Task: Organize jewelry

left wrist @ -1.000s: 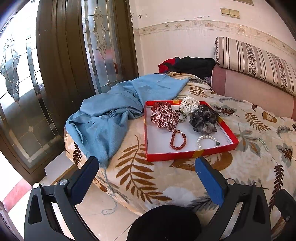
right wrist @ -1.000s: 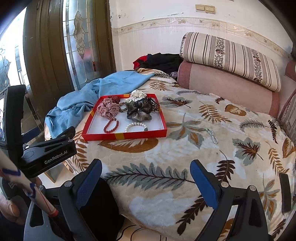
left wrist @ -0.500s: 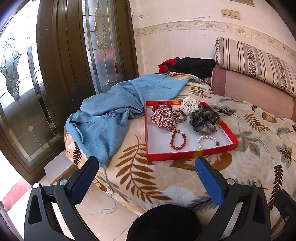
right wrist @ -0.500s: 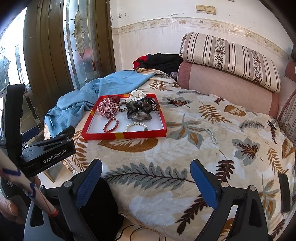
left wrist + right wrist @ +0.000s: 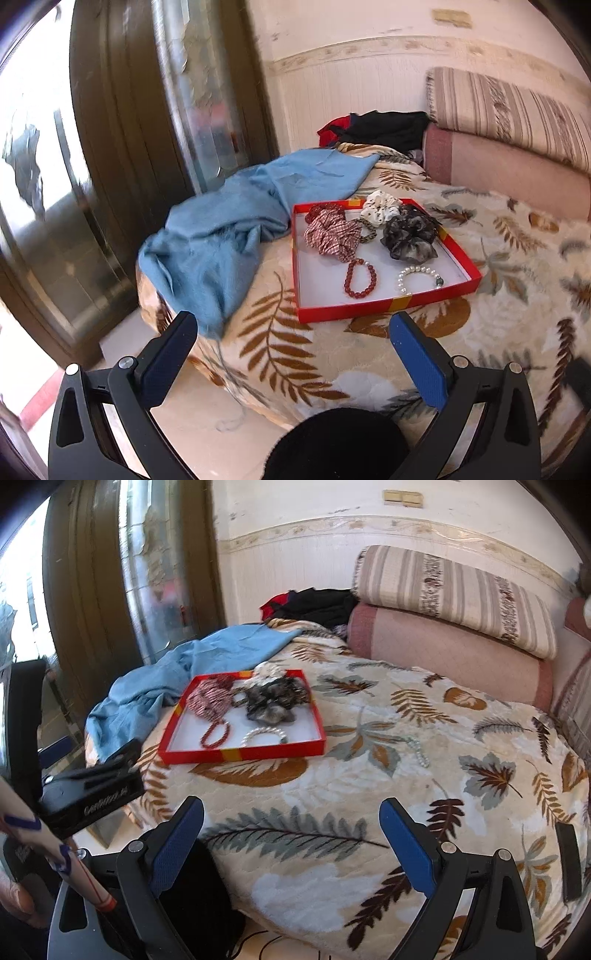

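Note:
A shallow red box (image 5: 369,308) (image 5: 236,755) lies on the leaf-patterned bedspread. Inside it are a red bead bracelet (image 5: 360,278) (image 5: 215,734), a white pearl bracelet (image 5: 419,278) (image 5: 264,734), a plaid scrunchie (image 5: 332,234) (image 5: 208,699), a grey scrunchie (image 5: 410,236) (image 5: 269,705) and a white scrunchie (image 5: 380,208). A loose pearl strand (image 5: 417,751) rests on the bedspread right of the box. My left gripper (image 5: 293,343) and right gripper (image 5: 291,823) both stand open and empty, short of the bed's near edge.
A blue cloth (image 5: 236,229) (image 5: 173,679) is draped over the bed's left corner beside the box. Striped pillows (image 5: 454,590) and dark clothes (image 5: 384,127) lie at the far end. A dark flat object (image 5: 567,860) sits at the right edge. Glass doors stand to the left.
Both views have shifted a little and blurred; the box now sits slightly further left in the right wrist view. Both grippers stay open and empty.

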Action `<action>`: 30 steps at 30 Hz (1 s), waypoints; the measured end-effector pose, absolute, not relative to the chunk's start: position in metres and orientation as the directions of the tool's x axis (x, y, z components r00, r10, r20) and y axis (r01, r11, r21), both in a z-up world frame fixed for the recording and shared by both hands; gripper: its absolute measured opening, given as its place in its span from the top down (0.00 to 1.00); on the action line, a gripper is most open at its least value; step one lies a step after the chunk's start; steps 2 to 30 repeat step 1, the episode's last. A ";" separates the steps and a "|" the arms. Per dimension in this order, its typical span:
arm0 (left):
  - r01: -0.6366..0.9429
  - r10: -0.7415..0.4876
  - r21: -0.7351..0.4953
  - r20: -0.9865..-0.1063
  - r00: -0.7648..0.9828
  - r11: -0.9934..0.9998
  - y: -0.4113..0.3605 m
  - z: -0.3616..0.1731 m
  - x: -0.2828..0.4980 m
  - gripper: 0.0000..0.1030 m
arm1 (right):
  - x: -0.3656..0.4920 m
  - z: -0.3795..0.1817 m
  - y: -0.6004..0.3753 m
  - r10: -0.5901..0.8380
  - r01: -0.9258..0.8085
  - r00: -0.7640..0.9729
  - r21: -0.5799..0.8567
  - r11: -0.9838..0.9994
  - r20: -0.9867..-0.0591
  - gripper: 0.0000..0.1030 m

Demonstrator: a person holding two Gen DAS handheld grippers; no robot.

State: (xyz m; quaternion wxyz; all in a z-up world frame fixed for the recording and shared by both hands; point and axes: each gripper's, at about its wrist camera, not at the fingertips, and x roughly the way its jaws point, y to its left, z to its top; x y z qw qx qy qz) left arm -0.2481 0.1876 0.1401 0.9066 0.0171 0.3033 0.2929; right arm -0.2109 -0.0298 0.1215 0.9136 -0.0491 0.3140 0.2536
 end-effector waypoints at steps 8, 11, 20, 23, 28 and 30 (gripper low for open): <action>-0.499 0.539 0.232 -0.532 0.653 0.835 0.180 0.141 -0.244 0.00 | -0.205 0.122 -0.036 0.427 -0.476 0.676 0.086 0.875 -0.600 0.05; -0.499 0.539 0.232 -0.532 0.653 0.835 0.180 0.141 -0.244 0.00 | -0.205 0.122 -0.036 0.427 -0.476 0.676 0.086 0.875 -0.600 0.05; -0.499 0.539 0.232 -0.532 0.653 0.835 0.180 0.141 -0.244 0.00 | -0.205 0.122 -0.036 0.427 -0.476 0.676 0.086 0.875 -0.600 0.05; -0.499 0.539 0.232 -0.532 0.653 0.835 0.180 0.141 -0.244 0.00 | -0.205 0.122 -0.036 0.427 -0.476 0.676 0.086 0.875 -0.600 0.05; -0.499 0.539 0.232 -0.532 0.653 0.835 0.180 0.141 -0.244 0.00 | -0.205 0.122 -0.036 0.427 -0.476 0.676 0.086 0.875 -0.600 0.05; -0.499 0.539 0.232 -0.532 0.653 0.835 0.180 0.141 -0.244 0.00 | -0.205 0.122 -0.036 0.427 -0.476 0.676 0.086 0.875 -0.600 0.05</action>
